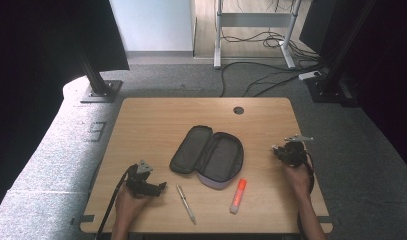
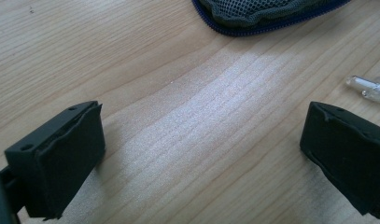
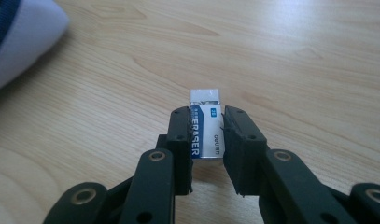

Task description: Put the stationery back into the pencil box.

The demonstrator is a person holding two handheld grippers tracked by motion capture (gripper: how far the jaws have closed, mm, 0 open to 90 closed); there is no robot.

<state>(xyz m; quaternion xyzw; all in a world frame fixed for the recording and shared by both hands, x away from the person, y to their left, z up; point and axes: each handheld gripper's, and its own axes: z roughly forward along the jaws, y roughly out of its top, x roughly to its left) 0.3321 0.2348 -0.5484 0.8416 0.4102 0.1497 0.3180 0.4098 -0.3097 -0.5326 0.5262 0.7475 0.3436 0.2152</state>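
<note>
In the high view a wooden desk (image 1: 156, 120) fills the middle of the frame, with an open grey pouch (image 1: 207, 155) lying at its centre. Below the pouch lie a pen (image 1: 186, 203), slanting toward the lower middle, and an orange marker (image 1: 238, 196) just right of it. The left gripper (image 1: 158, 187) sits at the lower left, held by a hand near the desk's front edge, well apart from the pouch. The right gripper (image 1: 276, 150) is at the right side of the desk, pointing toward the pouch. In the left gripper view the two black jaws stand wide apart at the lower corners with bare wood between them, so this gripper is released; the pouch edge (image 2: 267, 16) shows at the top and the pen tip (image 2: 369, 88) at the right edge. In the right gripper view the right gripper (image 3: 206, 128) is clenched on a white eraser (image 3: 206, 126) in the frame's centre, both pads pressing its sleeve, just above the desk; the pouch corner (image 3: 19, 37) sits upper left
</note>
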